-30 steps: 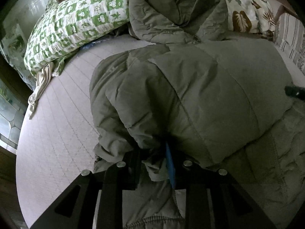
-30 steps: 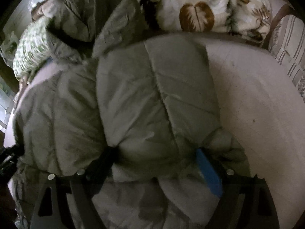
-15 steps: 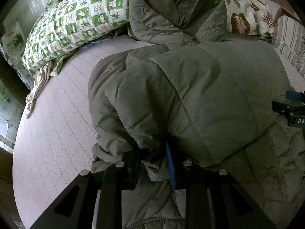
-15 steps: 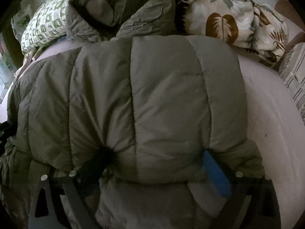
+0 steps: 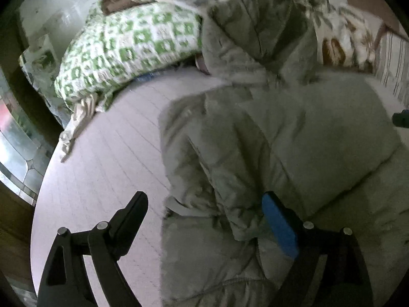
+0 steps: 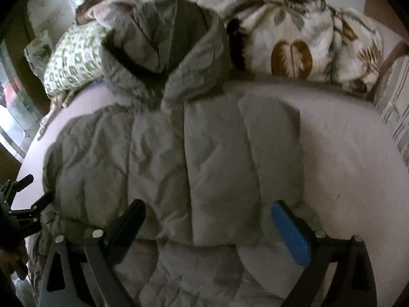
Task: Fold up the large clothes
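A large olive-grey quilted puffer jacket [image 5: 281, 140] lies on the bed, its lower part folded up over the body; it also shows in the right wrist view [image 6: 204, 153], with its hood [image 6: 173, 51] at the far end. My left gripper [image 5: 204, 209] is open at the jacket's left near corner, holding nothing. My right gripper [image 6: 207, 215] is open just before the folded edge, holding nothing. The left gripper also shows at the left edge of the right wrist view [image 6: 23, 199].
The bed's pale quilted mattress [image 5: 102, 166] is bare left of the jacket. A green-and-white checked pillow [image 5: 127, 51] lies far left. A leaf-print duvet [image 6: 306, 38] is bunched at the headboard. A striped cushion [image 6: 393, 112] is at the right edge.
Both grippers were shut on the jacket's folded edge; now both have opened and let it go. The fold lies on the jacket. Both grippers have drawn back slightly.
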The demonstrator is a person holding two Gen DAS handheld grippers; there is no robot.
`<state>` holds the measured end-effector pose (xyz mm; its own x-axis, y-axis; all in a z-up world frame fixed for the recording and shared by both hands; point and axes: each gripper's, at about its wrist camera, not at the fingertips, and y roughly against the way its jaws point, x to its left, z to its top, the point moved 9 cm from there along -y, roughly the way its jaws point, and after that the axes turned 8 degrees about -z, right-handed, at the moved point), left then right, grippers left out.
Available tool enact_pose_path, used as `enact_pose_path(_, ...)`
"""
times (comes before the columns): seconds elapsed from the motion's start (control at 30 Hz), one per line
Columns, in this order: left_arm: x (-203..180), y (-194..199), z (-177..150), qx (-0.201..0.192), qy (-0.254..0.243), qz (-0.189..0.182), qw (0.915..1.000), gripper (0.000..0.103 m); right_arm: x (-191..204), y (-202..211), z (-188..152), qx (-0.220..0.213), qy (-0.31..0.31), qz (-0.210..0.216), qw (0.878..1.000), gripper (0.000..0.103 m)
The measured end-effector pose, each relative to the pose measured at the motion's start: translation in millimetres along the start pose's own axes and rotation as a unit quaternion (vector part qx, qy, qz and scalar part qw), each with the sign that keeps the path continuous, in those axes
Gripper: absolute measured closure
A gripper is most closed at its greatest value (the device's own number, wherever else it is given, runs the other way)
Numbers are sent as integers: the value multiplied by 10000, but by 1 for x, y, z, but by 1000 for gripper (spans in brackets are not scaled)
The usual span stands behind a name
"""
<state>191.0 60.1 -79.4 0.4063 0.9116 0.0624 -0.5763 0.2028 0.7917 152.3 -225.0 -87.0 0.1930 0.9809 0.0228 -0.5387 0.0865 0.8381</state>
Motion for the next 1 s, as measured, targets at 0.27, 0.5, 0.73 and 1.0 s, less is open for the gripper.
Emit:
enact_pose_path(0.27, -11, 21, 53, -35, 273, -747, 9968, 12, -12, 14, 47, -168, -119, 120, 9997, 3)
enact_pose_path(0.5, -27, 10, 69, 91, 602, -1078, 9923, 12, -10, 13, 57, -121, -369, 374, 9985, 3)
enact_pose_path(0.73, -30, 2, 72, 146, 481, -911, 9946, 12, -8, 9, 57, -42, -199, 322, 9993, 3)
enact_pose_path(1.0, -22, -13, 86, 123, 349, -751, 9965, 12, -9, 6, 77, -67, 219, 215, 9995, 3)
